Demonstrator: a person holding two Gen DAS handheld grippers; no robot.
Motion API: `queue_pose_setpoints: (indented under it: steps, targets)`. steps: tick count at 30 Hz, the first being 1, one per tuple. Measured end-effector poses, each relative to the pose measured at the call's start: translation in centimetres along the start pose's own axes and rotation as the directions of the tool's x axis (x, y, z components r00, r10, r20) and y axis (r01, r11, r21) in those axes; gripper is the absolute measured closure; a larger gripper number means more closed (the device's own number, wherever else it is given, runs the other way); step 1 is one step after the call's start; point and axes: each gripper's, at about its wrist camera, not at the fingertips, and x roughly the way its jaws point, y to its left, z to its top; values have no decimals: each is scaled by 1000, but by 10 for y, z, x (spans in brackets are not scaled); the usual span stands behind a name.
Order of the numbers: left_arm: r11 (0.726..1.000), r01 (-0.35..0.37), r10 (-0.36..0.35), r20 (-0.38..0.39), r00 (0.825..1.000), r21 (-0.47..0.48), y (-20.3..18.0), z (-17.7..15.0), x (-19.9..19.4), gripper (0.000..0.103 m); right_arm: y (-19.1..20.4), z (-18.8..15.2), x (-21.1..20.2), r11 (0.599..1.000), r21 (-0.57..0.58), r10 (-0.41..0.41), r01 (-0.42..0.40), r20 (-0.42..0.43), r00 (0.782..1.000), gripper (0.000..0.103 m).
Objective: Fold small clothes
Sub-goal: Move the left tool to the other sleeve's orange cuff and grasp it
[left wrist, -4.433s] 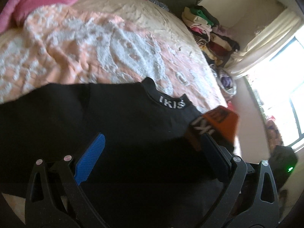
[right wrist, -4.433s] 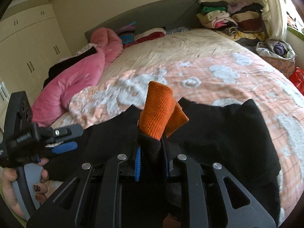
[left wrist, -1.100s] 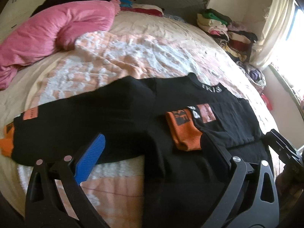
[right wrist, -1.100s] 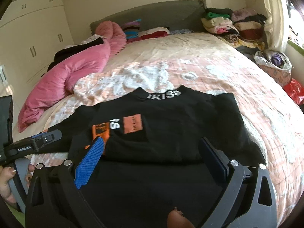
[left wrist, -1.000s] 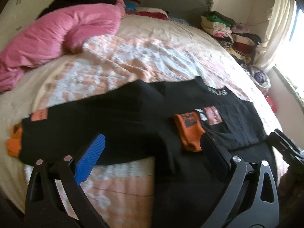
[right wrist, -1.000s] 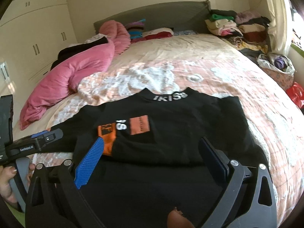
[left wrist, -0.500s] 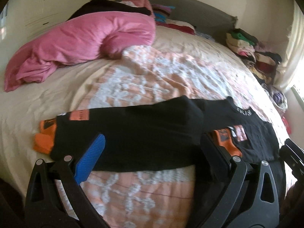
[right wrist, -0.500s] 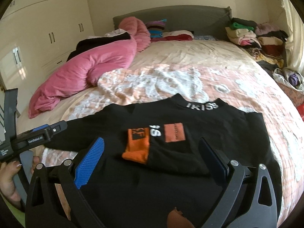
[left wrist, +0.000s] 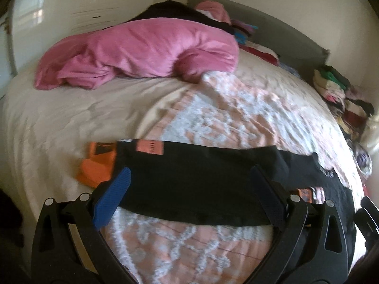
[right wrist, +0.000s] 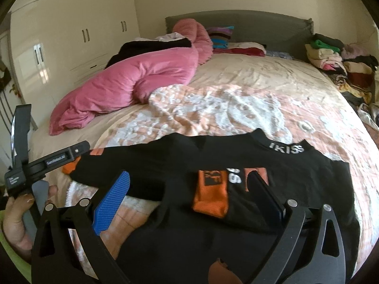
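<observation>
A black long-sleeved top [right wrist: 272,165] with orange cuffs and white collar lettering lies flat on the bed. Its right sleeve is folded across the chest, orange cuff [right wrist: 210,196] lying on the body. The other sleeve [left wrist: 196,184] stretches out leftward, ending in an orange cuff [left wrist: 99,165] on the sheet. My left gripper [left wrist: 189,177] hovers open above that outstretched sleeve, nothing between its fingers. My right gripper [right wrist: 189,182] is open over the folded cuff, empty. The left gripper's body [right wrist: 47,163] and a hand holding it show at the left of the right wrist view.
A rumpled pink duvet [left wrist: 142,52] lies across the far left of the bed. A peach-and-white blanket [right wrist: 225,108] covers the mattress under the top. Stacked folded clothes [right wrist: 331,54] pile up at the far right, and white wardrobes [right wrist: 71,30] line the left wall.
The right gripper let go of the orange cuff, leaving the sleeve folded on the chest, and pulled back. Both grippers have swung left toward the outstretched sleeve.
</observation>
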Motion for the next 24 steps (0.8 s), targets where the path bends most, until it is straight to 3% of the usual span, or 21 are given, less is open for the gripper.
queue_pose_setpoints:
  steps: [11,24]
  targets:
    - [980,-127,121,-47,992,-153,42,3,15,9,34,9,20,997,-48,65,-67,-37,997,4]
    - [931,-226,188,-152,970,-287,89,-4,44,9,80,1,40,981,-118,145,-156,-97,985,4]
